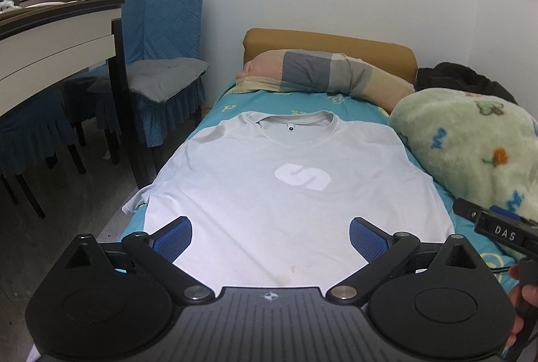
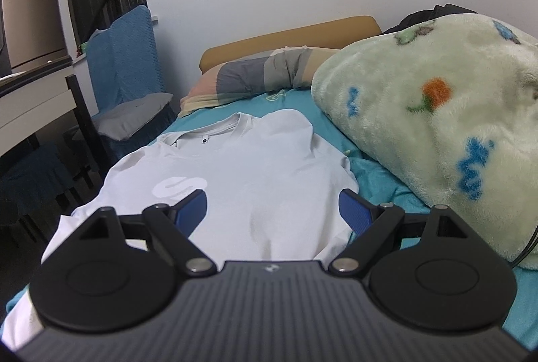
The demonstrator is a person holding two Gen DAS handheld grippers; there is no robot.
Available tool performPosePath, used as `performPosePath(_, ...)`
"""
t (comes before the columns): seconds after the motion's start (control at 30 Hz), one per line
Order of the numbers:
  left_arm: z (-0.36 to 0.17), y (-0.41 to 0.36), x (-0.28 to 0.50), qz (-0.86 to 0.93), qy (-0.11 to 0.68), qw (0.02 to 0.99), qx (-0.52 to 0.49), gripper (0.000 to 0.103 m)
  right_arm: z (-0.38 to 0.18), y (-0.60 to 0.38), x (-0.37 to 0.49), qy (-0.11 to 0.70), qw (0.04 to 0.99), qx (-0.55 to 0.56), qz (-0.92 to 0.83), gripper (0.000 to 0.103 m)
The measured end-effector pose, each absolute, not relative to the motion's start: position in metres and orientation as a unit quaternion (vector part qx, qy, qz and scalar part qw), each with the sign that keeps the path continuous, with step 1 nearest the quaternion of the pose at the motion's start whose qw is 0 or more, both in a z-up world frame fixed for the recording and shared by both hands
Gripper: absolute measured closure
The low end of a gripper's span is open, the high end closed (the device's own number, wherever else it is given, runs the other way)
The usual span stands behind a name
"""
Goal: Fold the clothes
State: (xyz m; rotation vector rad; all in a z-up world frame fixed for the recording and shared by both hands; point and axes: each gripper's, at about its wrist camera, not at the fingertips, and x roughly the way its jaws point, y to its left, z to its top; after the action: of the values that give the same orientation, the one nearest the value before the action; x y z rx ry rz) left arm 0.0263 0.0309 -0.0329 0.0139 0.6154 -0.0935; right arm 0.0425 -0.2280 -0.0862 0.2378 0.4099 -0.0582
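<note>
Your pale grey cotton T-shirt (image 1: 269,194) with the white S-shaped chest logo lies flat and face up on the turquoise printed bedsheet (image 1: 232,103), its long axis running near to far, ribbed collar toward the far checked pillow (image 1: 322,76) and tan padded headboard (image 1: 329,42), hem nearest you. Your left gripper (image 1: 270,236) hangs over the hem with its blue ribbed pads spread wide on nothing, and your right gripper (image 2: 272,210) stands equally wide and empty over the shirt's right side. The fluffy green fleece blanket (image 2: 437,133) is heaped along the right, seemingly just clear of the shirt's edge.
</note>
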Motion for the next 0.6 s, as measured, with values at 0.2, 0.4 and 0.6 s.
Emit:
performPosePath(0.2,-0.035,0.030,0.029,-0.053,0.307,0.950,0.011,0.002,-0.088,-0.226,0.046,0.203,0.972,0.114,-0.029,0.016)
performPosePath(0.4,-0.038,0.035,0.033,-0.050,0.317,0.947,0.002,0.002,-0.089,-0.225,0.050,0.201,0.972,0.120,-0.023,0.016)
performPosePath(0.6,-0.040,0.036,0.036,-0.048,0.322,0.946,0.001,0.002,-0.092,-0.231,0.054,0.209,0.968,0.134,-0.026,0.016)
